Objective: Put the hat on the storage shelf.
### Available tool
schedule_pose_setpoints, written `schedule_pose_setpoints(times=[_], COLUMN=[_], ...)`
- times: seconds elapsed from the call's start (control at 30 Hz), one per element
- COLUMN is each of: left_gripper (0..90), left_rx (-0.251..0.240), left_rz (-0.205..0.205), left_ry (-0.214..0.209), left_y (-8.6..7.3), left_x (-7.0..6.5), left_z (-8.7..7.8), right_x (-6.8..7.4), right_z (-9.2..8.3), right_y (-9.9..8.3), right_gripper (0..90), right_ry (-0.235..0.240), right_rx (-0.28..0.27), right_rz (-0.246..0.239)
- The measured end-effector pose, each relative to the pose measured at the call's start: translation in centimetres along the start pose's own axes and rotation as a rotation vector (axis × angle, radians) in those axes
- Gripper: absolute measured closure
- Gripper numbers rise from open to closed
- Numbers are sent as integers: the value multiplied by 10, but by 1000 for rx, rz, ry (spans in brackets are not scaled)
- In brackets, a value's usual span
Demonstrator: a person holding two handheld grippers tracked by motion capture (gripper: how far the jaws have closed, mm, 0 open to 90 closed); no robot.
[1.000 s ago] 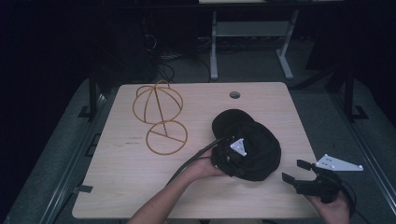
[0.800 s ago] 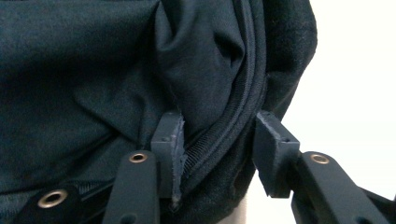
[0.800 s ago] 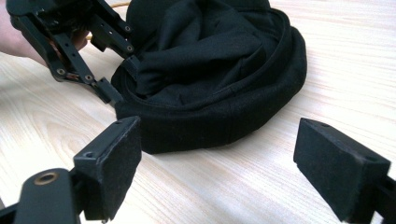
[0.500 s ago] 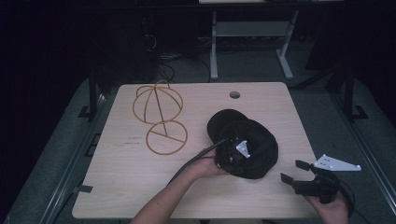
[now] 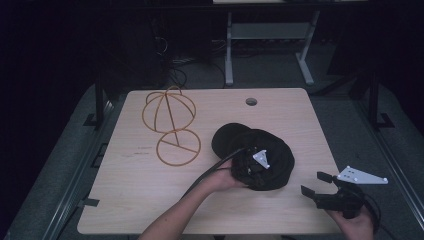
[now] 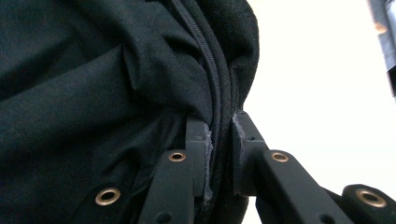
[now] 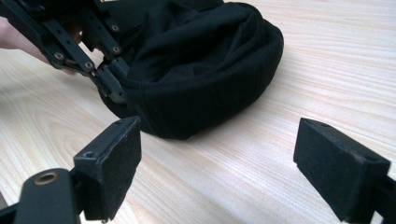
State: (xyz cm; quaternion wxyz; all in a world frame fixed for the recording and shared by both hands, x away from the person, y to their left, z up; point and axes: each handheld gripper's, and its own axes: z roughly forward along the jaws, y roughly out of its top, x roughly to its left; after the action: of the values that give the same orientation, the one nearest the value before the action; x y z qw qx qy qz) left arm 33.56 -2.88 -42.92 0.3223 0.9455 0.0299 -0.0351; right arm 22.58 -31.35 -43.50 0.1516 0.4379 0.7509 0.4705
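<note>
A black cap lies crumpled on the wooden table, right of centre. My left gripper lies on the cap's near left side. In the left gripper view its jaws have just been closing and now pinch the cap's corded rim between the fingertips. The right gripper view shows the same pinch on the cap. My right gripper waits near the table's front right corner. Its jaws stand wide open, with nothing between them, and point at the cap.
A gold wire hat stand with a round base ring stands left of the cap. A cable hole sits near the table's far edge. Dark floor and metal desk legs lie beyond the table.
The left gripper's jaws have closed onto the cap's rim, and the cap has bunched and shifted a little to the left. The right gripper has stayed where it was.
</note>
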Motion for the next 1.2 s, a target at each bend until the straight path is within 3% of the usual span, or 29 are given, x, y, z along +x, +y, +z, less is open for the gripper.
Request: schedule_pose_setpoints(times=[0.4,0.67,1.2], left_gripper=[801,800,799], left_rx=[-221,-304,-444], left_rz=[-80,-96,-119], left_ry=[-67,-90,-131], left_y=[-3,-5,-6], left_x=[-5,-8,-10], left_z=[-46,-74,-110], right_x=[7,12,27], right_z=[-1,-1,-4], right_y=[6,12,26], right_gripper=[146,147,146], right_ry=[4,11,33], right_rx=[-32,-64,-119], right_rz=[-15,-22,-48])
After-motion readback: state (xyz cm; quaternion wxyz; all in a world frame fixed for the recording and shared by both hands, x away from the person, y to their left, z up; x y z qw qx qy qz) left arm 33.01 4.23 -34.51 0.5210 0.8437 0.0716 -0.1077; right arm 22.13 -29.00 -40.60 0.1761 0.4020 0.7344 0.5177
